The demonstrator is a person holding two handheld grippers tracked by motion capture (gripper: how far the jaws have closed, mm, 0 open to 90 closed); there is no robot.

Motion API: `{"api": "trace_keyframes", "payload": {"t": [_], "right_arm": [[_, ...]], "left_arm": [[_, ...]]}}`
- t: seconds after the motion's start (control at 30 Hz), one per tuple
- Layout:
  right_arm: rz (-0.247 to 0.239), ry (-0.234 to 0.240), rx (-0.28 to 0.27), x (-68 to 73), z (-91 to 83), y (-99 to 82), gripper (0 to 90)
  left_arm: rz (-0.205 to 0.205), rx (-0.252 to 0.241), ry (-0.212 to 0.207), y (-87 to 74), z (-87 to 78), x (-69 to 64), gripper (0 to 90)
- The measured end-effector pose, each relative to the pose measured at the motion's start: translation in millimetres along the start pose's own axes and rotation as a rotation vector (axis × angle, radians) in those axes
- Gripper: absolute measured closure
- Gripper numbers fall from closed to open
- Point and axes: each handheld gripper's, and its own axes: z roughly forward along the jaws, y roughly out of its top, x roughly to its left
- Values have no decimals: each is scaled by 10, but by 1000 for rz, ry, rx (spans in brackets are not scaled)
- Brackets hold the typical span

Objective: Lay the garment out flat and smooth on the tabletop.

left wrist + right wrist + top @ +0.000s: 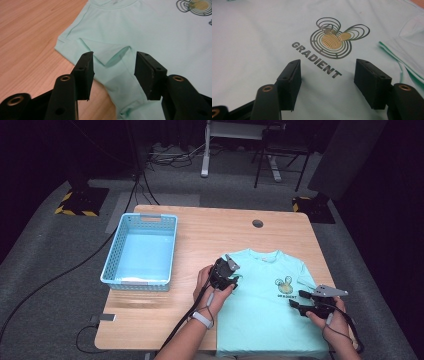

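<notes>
— Black jaws of the left gripper (113, 72) stand spread over the folded sleeve of that mint-green cotton T-shirt (265, 305); nothing pinched yet.

— Right gripper (328, 80)?

— Spread too, above the printed logo (335, 41). Close there and it grabs one layer, dragging the shirt crooked (my guess).

— Where's it lying?

— Flat on the pale wooden table (200, 227), collar away from the person, long axis front-to-back. Blue plastic basket (141, 251) sits well apart.

One word is read, "GRADIENT" (316, 59), printed in dark grey capitals on the chest of the mint-green short-sleeved cotton T-shirt (249, 37). It is set slantwise beneath a printed emblem of concentric dark rings with gold-filled lobes (335, 40). In the high view the same print (285, 289) is seen but cannot be read.
</notes>
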Motion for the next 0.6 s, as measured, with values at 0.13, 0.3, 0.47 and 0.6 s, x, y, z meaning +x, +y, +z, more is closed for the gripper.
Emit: {"api": "trace_keyframes", "payload": {"t": [0.13, 0.3, 0.47, 0.6], "right_arm": [[0, 0, 0, 0, 0, 0, 388], [0, -1, 0, 1, 0, 0, 388], [-1, -1, 0, 1, 0, -1, 388], [-1, -2, 0, 1, -1, -1, 387]], "left_arm": [[3, 16, 4, 31, 79, 72, 523], [6, 36, 0, 45, 200, 125, 514], [3, 62, -20, 36, 376, 159, 526], [-13, 64, -51, 31, 460, 166, 557]]}}
